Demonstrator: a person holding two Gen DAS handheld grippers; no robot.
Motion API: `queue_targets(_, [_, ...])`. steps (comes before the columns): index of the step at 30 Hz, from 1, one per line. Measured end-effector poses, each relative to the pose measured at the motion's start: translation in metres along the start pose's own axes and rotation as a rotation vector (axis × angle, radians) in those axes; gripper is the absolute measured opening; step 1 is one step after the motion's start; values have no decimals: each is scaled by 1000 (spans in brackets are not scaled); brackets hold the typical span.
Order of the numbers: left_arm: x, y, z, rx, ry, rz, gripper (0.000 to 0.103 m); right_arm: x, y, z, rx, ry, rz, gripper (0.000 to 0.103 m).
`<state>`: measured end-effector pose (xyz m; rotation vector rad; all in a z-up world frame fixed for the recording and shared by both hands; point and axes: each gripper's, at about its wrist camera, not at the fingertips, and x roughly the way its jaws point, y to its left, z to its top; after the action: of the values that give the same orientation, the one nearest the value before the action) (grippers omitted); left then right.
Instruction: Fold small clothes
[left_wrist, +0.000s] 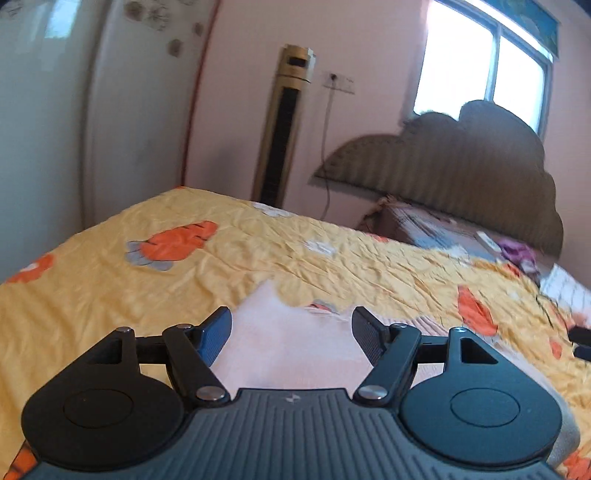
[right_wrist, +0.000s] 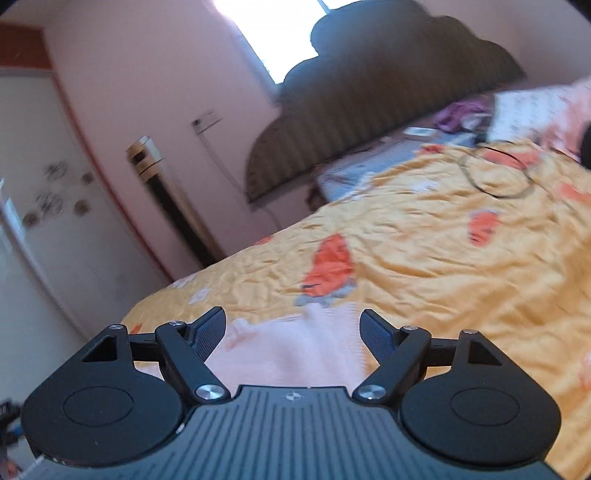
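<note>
Both the left gripper (left_wrist: 291, 326) and right gripper (right_wrist: 293, 328) are held open, empty, above a pale pink garment (left_wrist: 295, 347) spread at 6 o'clock on the yellow bed (left_wrist: 110, 295).

No readable text, labels, brands or numbers anywhere, both views blurred

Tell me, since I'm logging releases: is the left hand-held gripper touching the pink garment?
Apart. Left wrist view: the left hand-held gripper is open, both pads clear of the pink garment lying beyond.

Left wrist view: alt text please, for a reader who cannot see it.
The left gripper is open above a pale pink garment lying on a yellow carrot-print bedspread. Behind stand a scalloped headboard and a tower fan.
</note>
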<state>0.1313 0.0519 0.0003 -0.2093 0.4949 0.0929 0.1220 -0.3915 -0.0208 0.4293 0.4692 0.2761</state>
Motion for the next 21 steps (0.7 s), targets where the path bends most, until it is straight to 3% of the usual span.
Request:
queue_targets(2, [48,-18,9,45,119,-18,72,43,28,8,-110,55,12,79])
queue_targets(5, [110,-34,4,141,296,35,72,113,52,10,-174,238,23,80])
queue_targets(7, [134,-30,-8,180,360,84,72,152,56,1,-200,352,-25,79])
queue_targets(9, [138,-19,-17,181,327,50,78,175,49,-11,-215,422,-96,78])
queue_targets(13, [145,-14,-23,196,280,38,82,173,48,-24,-305,368,-109,81])
queue_targets(17, [130,-16,-10,196,261,17,80,174,40,-14,-226,358,-85,81])
queue_targets(19, [109,-14,1,205,186,-17,80,162,40,-2,-168,353,-72,82])
queue_targets(21, [104,-13,14,226,145,-20,83,144,48,12,-182,311,1,83])
